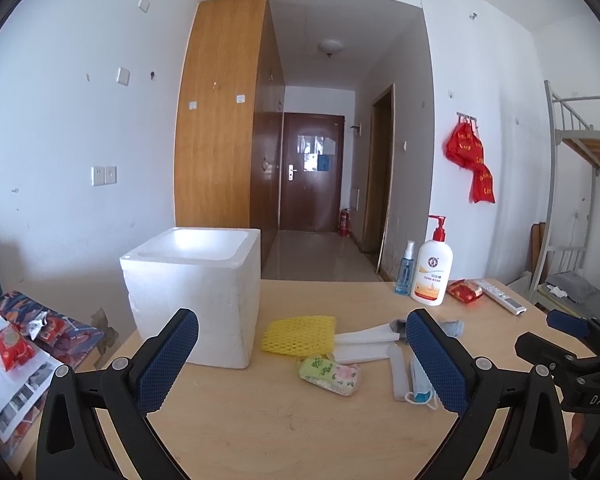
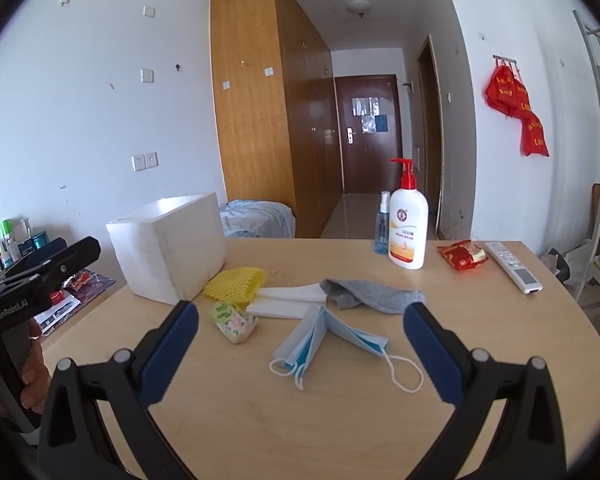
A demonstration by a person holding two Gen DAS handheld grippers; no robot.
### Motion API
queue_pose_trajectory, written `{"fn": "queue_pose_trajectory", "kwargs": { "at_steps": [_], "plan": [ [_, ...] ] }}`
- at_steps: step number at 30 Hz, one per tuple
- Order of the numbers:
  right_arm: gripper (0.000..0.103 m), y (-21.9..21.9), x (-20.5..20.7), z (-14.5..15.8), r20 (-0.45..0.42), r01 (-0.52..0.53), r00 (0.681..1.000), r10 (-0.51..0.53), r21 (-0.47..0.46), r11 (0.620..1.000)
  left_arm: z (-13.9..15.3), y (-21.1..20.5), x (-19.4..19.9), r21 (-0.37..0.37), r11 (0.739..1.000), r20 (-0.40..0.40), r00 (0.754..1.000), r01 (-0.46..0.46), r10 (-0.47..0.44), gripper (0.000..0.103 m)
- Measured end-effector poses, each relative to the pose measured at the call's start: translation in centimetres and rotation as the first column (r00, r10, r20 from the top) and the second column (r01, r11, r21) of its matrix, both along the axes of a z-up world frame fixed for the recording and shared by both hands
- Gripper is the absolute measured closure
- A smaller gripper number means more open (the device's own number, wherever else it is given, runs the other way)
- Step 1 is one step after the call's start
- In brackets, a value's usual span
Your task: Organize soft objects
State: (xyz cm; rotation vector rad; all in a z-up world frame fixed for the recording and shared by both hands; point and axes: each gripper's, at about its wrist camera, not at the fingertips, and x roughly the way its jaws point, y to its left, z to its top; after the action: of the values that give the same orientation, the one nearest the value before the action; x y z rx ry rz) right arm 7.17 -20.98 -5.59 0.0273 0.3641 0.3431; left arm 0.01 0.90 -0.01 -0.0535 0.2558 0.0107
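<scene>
A white foam box (image 1: 198, 292) (image 2: 168, 246) stands open-topped at the table's left. Beside it lie a yellow foam net (image 1: 300, 335) (image 2: 236, 283), white folded foam sheets (image 1: 366, 346) (image 2: 290, 300), a floral tissue pack (image 1: 330, 374) (image 2: 234, 322), a grey cloth (image 2: 370, 294) (image 1: 454, 327) and blue face masks (image 2: 328, 340) (image 1: 418, 386). My left gripper (image 1: 300, 364) is open, hovering near the tissue pack with nothing held. My right gripper (image 2: 300, 350) is open above the masks, empty. In the left wrist view, the right gripper (image 1: 560, 340) shows at the far right.
A lotion pump bottle (image 2: 408, 228), a small spray bottle (image 2: 382, 224), a red snack packet (image 2: 462, 256) and a white remote (image 2: 514, 266) sit at the table's back right. A lower side surface on the left holds papers and red packets (image 1: 12, 350). A hand (image 2: 34, 364) holds the left gripper.
</scene>
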Motion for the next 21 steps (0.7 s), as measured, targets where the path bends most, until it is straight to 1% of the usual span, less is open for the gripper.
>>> {"fn": "queue_pose_trajectory", "kwargs": {
  "at_steps": [21],
  "plan": [
    [0.0,0.23,-0.13,0.12,0.003,-0.005,1.0,0.005,-0.001,1.0,0.12,0.02,-0.19,-0.001,1.0,0.005,1.0,-0.002,0.002,0.0]
  ]
}}
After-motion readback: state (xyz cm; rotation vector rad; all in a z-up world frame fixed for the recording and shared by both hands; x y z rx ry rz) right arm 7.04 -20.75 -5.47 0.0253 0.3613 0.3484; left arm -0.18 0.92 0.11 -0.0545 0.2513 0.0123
